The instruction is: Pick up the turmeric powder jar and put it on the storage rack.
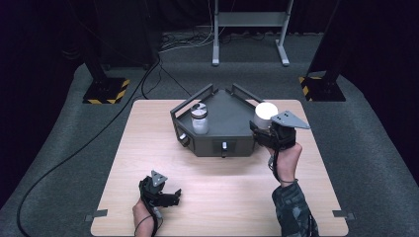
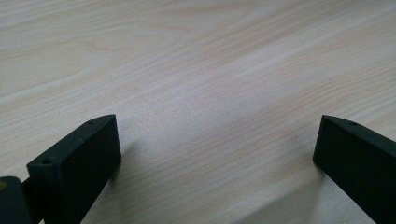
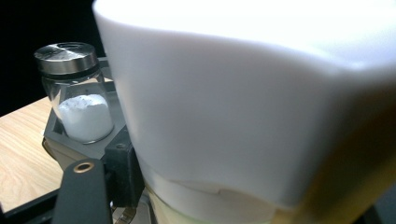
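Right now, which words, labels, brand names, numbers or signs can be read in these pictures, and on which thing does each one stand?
No text can be read anywhere.
White-capped container in the right hand-held gripper: no label visible.
Glass shaker with metal lid: no print.
Dark tray: no markings legible.
Yellow-and-black hazard stripes on the stand bases: a warning pattern, no words.

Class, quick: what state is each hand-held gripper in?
Left hand-held gripper: open, holding nothing.
Right hand-held gripper: closed on the white-capped container.
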The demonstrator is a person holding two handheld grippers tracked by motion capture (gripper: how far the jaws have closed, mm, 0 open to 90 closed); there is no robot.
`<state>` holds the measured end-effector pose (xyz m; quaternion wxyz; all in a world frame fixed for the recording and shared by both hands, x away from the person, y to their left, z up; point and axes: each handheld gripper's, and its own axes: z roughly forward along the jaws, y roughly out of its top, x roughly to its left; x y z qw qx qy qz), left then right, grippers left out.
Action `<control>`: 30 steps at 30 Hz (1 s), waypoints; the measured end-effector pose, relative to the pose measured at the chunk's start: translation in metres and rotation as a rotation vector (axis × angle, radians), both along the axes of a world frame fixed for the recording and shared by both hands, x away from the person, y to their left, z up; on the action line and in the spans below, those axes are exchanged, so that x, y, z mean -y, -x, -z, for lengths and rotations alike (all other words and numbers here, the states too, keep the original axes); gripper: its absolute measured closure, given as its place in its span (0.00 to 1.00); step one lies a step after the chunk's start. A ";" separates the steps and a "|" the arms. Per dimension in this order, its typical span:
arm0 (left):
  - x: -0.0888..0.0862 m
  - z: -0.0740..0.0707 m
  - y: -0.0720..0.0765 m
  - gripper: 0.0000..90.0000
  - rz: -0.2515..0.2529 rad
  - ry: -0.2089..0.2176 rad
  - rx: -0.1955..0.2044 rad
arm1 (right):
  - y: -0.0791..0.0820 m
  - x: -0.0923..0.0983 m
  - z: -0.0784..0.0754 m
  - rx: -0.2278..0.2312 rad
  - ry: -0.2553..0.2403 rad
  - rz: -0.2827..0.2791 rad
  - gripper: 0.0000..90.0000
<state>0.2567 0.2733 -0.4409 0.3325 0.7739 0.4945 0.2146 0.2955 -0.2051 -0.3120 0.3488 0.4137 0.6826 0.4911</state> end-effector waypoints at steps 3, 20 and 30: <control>0.000 0.000 0.000 0.01 0.000 -0.001 0.000 | -0.007 -0.001 0.001 -0.011 -0.005 -0.004 0.33; 0.000 0.000 0.000 0.01 0.004 -0.001 0.001 | -0.035 -0.010 0.003 -0.047 0.000 -0.016 0.33; 0.000 0.000 0.000 0.01 0.004 -0.001 0.001 | -0.050 -0.012 0.004 -0.063 -0.007 -0.022 0.33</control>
